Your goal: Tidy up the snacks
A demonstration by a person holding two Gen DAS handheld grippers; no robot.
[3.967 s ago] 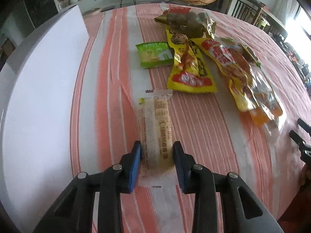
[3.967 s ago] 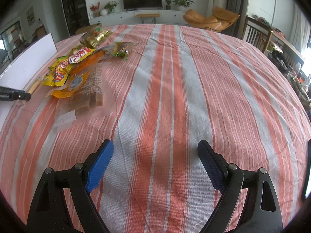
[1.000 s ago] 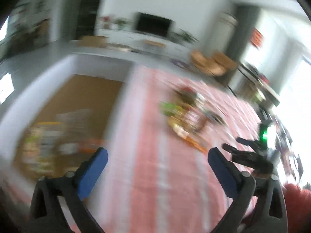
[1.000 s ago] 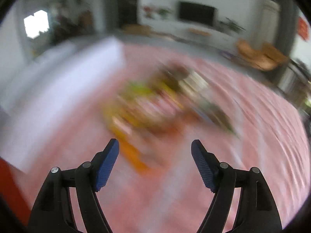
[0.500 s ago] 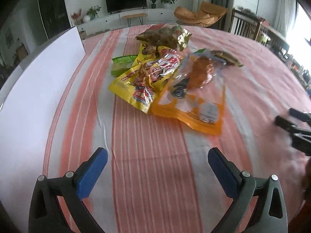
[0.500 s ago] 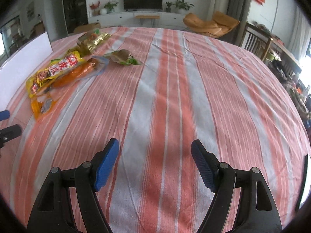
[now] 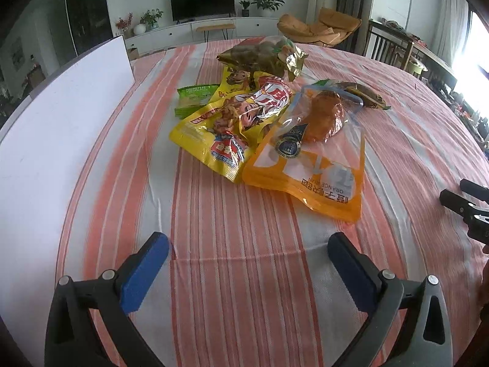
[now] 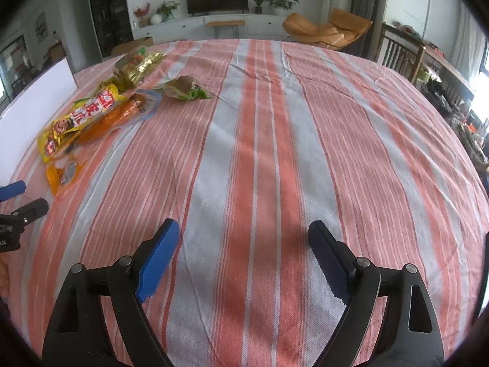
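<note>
The left gripper [image 7: 248, 258], which pinched a long pale snack bar seconds ago, now hangs spread and empty before the glossy orange and yellow snack pouches [image 7: 308, 156] piled on the striped tablecloth [image 7: 220, 244]. The right gripper [image 8: 244, 246], jaws just widened, holds nothing; another pickup likely follows.

The striped tablecloth [image 7: 232, 244] is matt woven cloth. The orange pouch [image 7: 308, 171] and yellow packet [image 7: 220, 134] are glossy plastic film. The white board [image 7: 61, 116] looks smooth and matt.
</note>
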